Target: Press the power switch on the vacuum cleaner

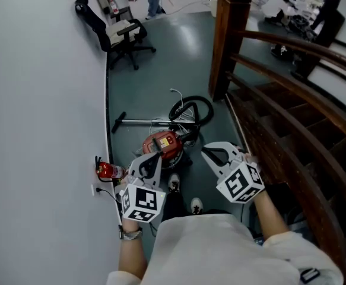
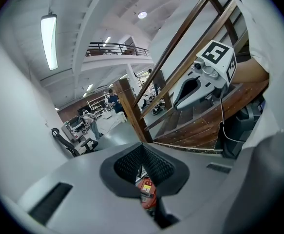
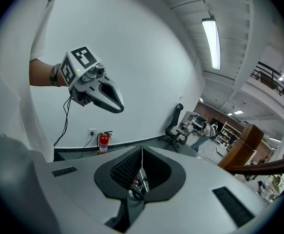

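- On the floor beside the curved white wall [image 1: 42, 100], just ahead of the person's shoes [image 1: 174, 184], lies the red vacuum [image 1: 162, 144]. Its metal wand [image 1: 146, 122] runs off to the left beyond it, and the black hose [image 1: 191, 108] is coiled behind
- The left gripper [image 1: 154, 158] hangs almost straight over the vacuum, jaws pressed together with nothing between them. Through the slit in its own view the vacuum shows directly below
- The right gripper [image 1: 211, 153] is off to the vacuum's right, nearer the stair rail [image 1: 279, 94], jaws likewise together and empty
- I judge the left gripper the nearer one; the press calls for a reach downward, and neither gripper touches the vacuum
- I cannot pick out the switch itself
- A yellow label [image 1: 161, 140] sits on top of the vacuum, its print too small to read, and no brand is legible
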The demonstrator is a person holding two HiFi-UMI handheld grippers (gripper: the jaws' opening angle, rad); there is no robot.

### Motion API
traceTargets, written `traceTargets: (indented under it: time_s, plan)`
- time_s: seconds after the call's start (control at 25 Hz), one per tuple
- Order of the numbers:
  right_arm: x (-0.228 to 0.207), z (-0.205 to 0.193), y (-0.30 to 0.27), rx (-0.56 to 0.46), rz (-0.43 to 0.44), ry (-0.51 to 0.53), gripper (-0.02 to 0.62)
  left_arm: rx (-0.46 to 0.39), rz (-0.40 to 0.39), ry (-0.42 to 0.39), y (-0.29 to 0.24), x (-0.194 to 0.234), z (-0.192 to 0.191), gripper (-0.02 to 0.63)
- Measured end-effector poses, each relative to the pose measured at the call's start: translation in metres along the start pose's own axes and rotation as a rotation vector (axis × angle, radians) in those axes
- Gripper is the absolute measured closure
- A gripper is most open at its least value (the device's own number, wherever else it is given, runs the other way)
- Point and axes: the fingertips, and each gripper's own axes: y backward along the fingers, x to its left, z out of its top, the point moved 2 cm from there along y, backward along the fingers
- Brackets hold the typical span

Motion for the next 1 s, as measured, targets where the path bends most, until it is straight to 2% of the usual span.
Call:
traceTargets:
  time_s: [0.52, 1.0]
  plan:
    - [-0.026, -0.019, -0.085, 0.067, -0.005, -0.054, 0.565, 0.043, -0.117, -0.013, -0.074, 0.059, -0.038, 0.607]
    - [-0.048, -0.051, -0.157, 0.142, -0.045, -0.197, 0.565, 0.071, -0.216, 0.038, -0.154, 0.097, -0.087, 0.607]
